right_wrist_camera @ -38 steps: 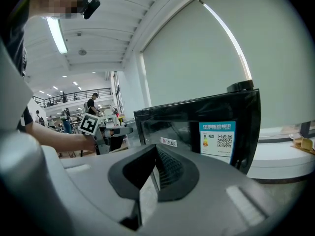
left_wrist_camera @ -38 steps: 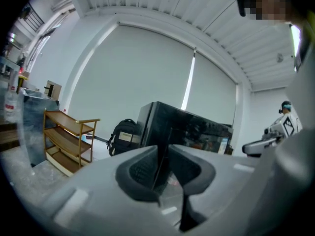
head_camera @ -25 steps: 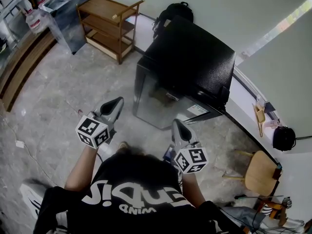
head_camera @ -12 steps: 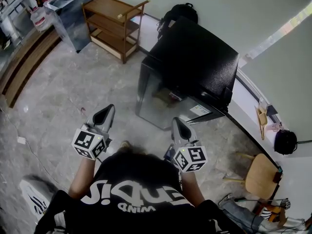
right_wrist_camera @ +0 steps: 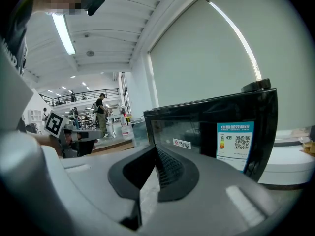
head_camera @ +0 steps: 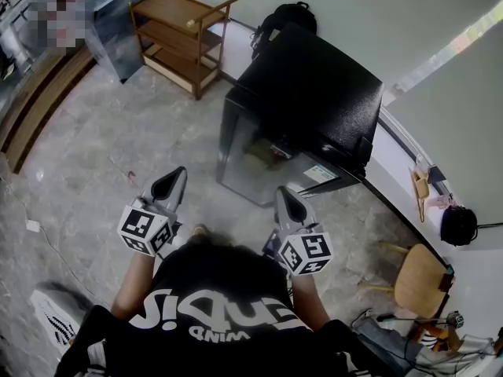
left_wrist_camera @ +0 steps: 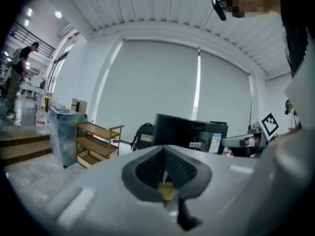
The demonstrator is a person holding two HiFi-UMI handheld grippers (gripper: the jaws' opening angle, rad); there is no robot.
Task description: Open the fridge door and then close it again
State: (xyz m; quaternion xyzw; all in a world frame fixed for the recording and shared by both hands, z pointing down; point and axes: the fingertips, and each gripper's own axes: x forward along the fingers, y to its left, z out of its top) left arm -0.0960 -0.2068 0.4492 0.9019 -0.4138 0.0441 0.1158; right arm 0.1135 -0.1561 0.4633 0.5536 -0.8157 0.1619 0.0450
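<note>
Black mini fridge [head_camera: 310,100] with its glossy door shut, standing on a grey marbled floor [head_camera: 118,148]. The right gripper [head_camera: 282,195] faces the fridge door and the left gripper [head_camera: 174,177] lies off the door's left edge, both near but apart from it, each with jaws clenched together on nothing. Beyond the fridge's left side stands a wooden shelf trolley [head_camera: 177,38], and behind the fridge a black backpack [head_camera: 284,16].

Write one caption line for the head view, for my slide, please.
Person faces a black fridge, left gripper and right gripper both shut and empty, held short of it.
</note>
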